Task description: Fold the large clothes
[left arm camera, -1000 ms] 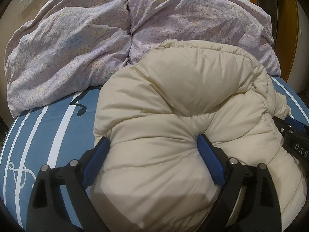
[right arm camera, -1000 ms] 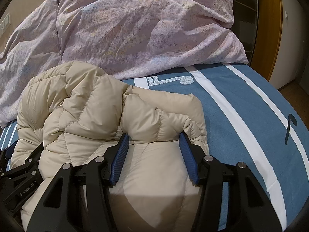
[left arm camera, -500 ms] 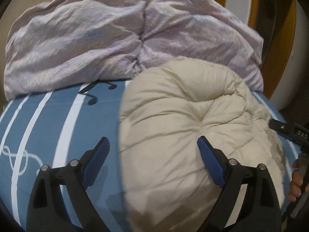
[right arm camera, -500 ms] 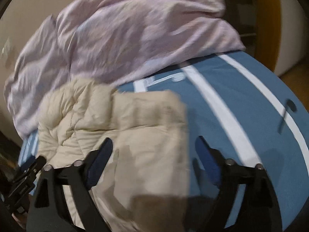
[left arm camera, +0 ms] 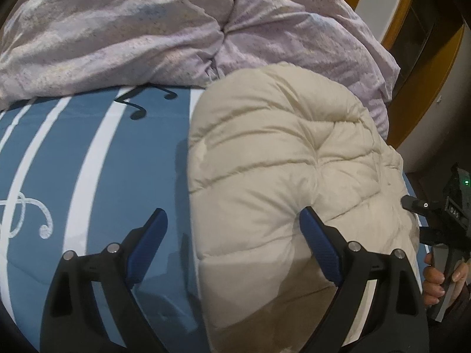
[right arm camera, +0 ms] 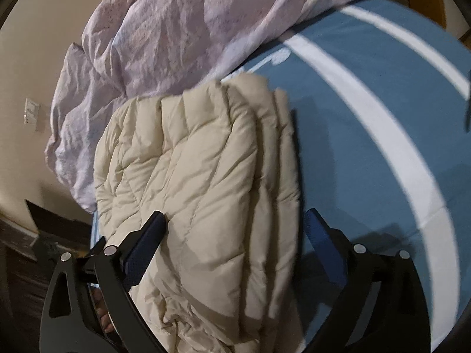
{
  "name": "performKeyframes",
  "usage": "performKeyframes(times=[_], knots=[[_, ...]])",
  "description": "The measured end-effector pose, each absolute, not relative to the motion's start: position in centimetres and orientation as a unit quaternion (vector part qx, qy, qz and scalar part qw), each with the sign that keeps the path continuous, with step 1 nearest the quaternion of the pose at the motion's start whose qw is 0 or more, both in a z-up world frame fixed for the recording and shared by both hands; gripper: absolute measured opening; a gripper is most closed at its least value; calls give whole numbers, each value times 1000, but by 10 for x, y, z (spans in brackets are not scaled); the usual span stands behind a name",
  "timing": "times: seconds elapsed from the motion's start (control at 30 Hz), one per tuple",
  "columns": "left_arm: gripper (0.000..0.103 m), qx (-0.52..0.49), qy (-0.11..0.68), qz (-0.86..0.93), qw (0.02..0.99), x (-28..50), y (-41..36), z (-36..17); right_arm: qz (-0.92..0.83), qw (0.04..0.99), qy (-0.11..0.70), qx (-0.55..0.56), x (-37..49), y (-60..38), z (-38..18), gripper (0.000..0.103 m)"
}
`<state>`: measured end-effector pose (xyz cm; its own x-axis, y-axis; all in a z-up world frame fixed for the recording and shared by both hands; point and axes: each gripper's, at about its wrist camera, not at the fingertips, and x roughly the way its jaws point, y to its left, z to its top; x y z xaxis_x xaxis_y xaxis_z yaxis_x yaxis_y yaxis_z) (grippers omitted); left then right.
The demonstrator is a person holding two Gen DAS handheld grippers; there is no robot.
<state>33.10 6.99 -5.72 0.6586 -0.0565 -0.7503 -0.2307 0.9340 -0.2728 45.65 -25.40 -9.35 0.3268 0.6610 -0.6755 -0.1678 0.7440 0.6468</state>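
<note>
A cream quilted puffer jacket (left arm camera: pixel 279 153) lies folded in a thick bundle on the blue bed sheet (left arm camera: pixel 88 161). My left gripper (left arm camera: pixel 232 211) stands open across the jacket's left edge: its right finger dents the padding, its left finger hangs over bare sheet. In the right wrist view the jacket (right arm camera: pixel 191 161) lies flat in layered folds. The jaws of my right gripper (right arm camera: pixel 233 214) are opening, with the jacket's right part between them and neither pad pressing on it. The right gripper (left arm camera: pixel 435 214) and the hand (left arm camera: pixel 435 279) that holds it also show at the left view's right edge.
A crumpled lilac duvet (left arm camera: pixel 147 29) is heaped behind the jacket, also across the top of the right view (right arm camera: pixel 176 29). White-striped sheet (right arm camera: pixel 368 117) stretches to the jacket's right. A wooden door frame (left arm camera: pixel 412 73) stands beyond the bed. A wall socket (right arm camera: pixel 31 114) sits at the left.
The right gripper's jaws spread wide and let go of the jacket fold, which now lies flat. The left gripper slid left, so its left finger is off the jacket. Both views rolled.
</note>
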Motion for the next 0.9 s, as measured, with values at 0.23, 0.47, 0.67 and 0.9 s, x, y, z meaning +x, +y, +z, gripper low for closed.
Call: performKeyframes(times=[0.23, 0.47, 0.67, 0.9], knots=[[91, -253, 422, 10, 870, 337, 84, -75, 310, 759, 517, 247, 460, -238, -102, 100], [69, -315, 415, -30, 853, 338, 90, -84, 350, 735, 510, 278, 464, -232, -110, 72], [49, -334, 397, -42, 854, 333, 95, -82, 387, 716, 493, 308, 463, -229, -108, 45], [29, -339, 353, -42, 871, 314, 116, -62, 423, 717, 470, 294, 463, -198, -87, 33]])
